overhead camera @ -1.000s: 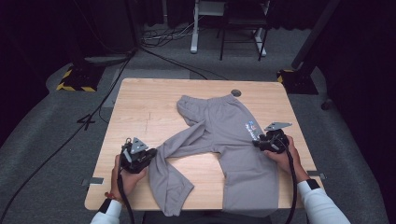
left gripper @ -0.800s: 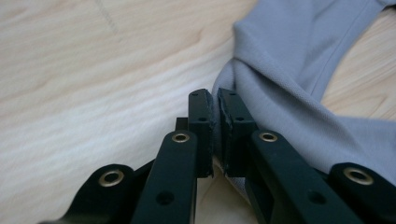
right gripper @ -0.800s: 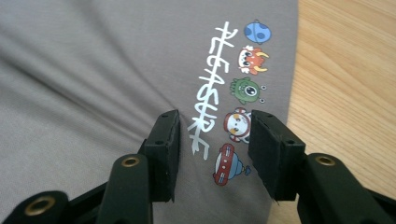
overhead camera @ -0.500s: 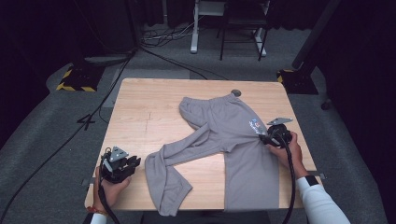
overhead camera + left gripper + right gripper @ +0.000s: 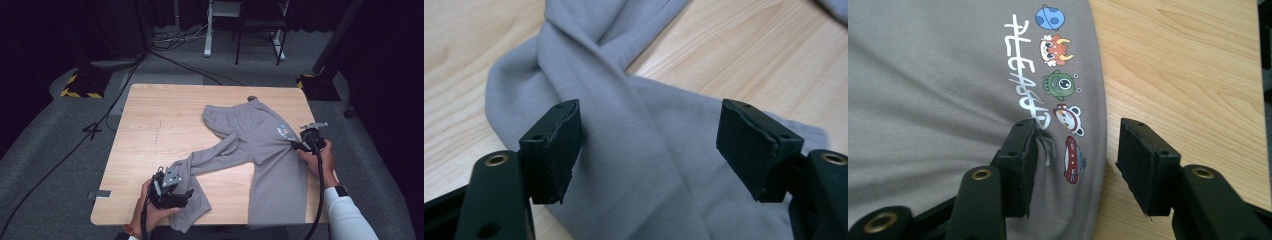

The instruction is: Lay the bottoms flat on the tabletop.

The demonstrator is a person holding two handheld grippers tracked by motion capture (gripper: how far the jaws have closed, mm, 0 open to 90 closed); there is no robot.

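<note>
At the lower left of the high view, your left claw (image 5: 172,187) sits over the crossed-over leg of the grey cotton sweatpants (image 5: 260,150). In the left gripper view its jaws stand wide apart with the grey cloth lying loose between them, gripping nothing. Toward the right edge of the high view, your right claw (image 5: 306,141) rests at the sweatpants' outer side, beside the small printed cartoon badge (image 5: 1060,85). In the right gripper view its jaws are parted too: one stands over the fabric next to the white lettering, the other over bare wood, and the cloth's edge runs between them unpinched. Spread across the middle and lower right of the light wooden desk (image 5: 165,125), the sweatpants lie flat, one leg hanging off the near edge, the other folded toward the lower left.
</note>
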